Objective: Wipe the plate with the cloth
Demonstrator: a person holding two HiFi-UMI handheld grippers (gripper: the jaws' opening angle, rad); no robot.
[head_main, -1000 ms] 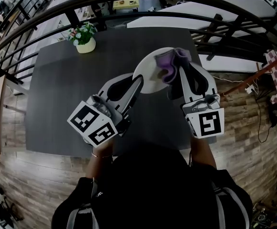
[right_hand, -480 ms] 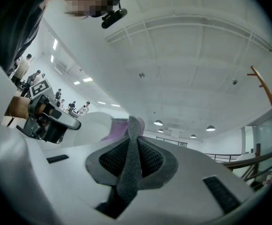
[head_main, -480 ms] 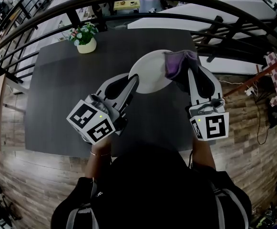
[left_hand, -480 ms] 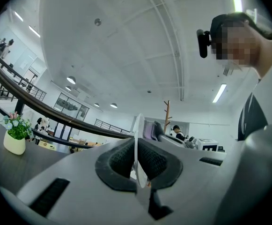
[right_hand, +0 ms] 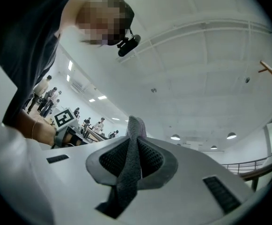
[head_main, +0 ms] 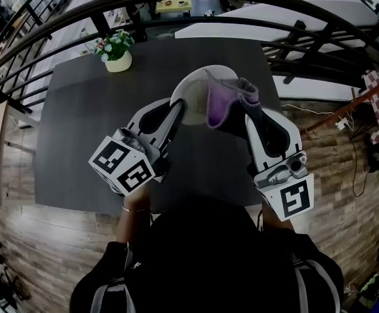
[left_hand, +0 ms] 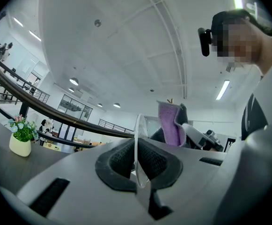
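Your right claw (head_main: 240,115), clamped tight on the cloth (head_main: 220,103), has swept it back from the rim across the plate (head_main: 190,91) pinched edge-on in your left claw (head_main: 175,111), so wiping looks under way.

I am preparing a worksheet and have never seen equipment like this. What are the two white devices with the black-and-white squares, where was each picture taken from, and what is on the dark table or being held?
There is no robot here. A person holds a two-jawed tool in each hand, and the squared cubes are part of those tools. The overhead picture comes from a camera on the person's head. The other two come from cameras riding on each tool, looking along its jaws. The left tool is clamped on the rim of a white plate, held up on edge above the table. The right tool grips a purple cloth beside the plate. A pot of flowers stands on the table.
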